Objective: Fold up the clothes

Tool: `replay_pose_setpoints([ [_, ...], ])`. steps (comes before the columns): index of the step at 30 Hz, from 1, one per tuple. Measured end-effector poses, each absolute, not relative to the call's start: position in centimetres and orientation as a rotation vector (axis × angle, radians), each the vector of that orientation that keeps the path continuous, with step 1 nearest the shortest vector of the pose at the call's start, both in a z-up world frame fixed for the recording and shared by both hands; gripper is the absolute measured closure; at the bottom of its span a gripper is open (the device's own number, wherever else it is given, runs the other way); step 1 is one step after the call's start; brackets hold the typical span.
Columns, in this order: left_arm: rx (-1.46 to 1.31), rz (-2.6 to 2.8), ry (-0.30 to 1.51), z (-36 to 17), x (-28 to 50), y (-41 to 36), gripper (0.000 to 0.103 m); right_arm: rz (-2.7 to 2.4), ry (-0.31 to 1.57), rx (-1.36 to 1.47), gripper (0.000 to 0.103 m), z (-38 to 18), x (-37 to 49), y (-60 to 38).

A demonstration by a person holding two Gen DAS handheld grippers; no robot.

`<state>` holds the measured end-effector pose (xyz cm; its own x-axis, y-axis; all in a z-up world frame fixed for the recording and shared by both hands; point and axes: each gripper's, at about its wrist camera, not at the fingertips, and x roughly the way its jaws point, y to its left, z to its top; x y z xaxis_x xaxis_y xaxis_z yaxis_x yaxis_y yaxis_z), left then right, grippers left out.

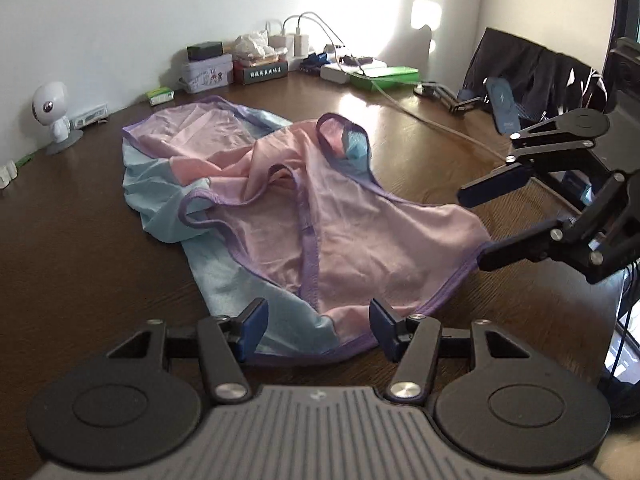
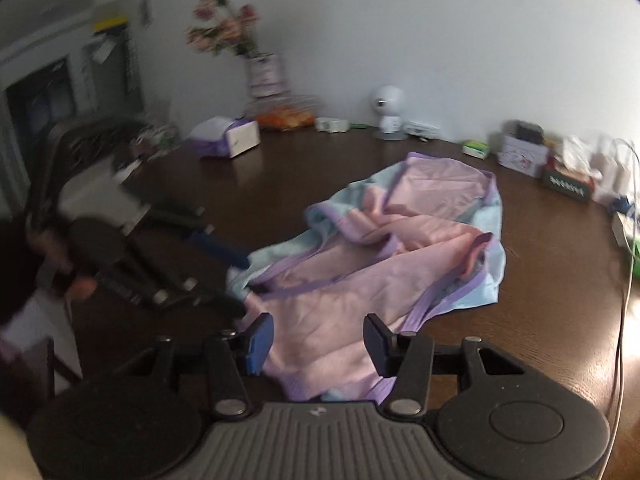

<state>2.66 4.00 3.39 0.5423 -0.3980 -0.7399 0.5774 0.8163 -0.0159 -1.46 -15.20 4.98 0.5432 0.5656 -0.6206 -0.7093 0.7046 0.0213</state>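
Lying crumpled on the table [image 1: 72,248], the pink garment [image 1: 352,240] is sitting between both wide-open, empty claws: left claw [image 1: 318,330] at 6 o'clock, right claw [image 1: 476,228] at 3 o'clock.

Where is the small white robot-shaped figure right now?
The white figure stands at the table's far edge against the wall, left of the garment in the left wrist view, near a small green box.

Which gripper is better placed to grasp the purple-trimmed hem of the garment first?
Left, probably: the left gripper stands open with the pink and light-blue garment's hem between its fingers; the right gripper, open, is only at a side corner.
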Motion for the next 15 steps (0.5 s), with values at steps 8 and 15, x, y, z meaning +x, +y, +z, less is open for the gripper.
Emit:
replay_pose_setpoints([
  [8, -0.096, -0.45, 0.775, 3.8, 5.1, 7.7, 0.096, 0.657, 0.634, -0.336, 0.048, 3.2, -3.4, -13.7],
  [15, -0.257, -0.347, 0.746, 4.0, 6.3, 8.0, 0.094, 0.505, 0.618, -0.437, 0.06, 1.7, -2.0, -10.7],
])
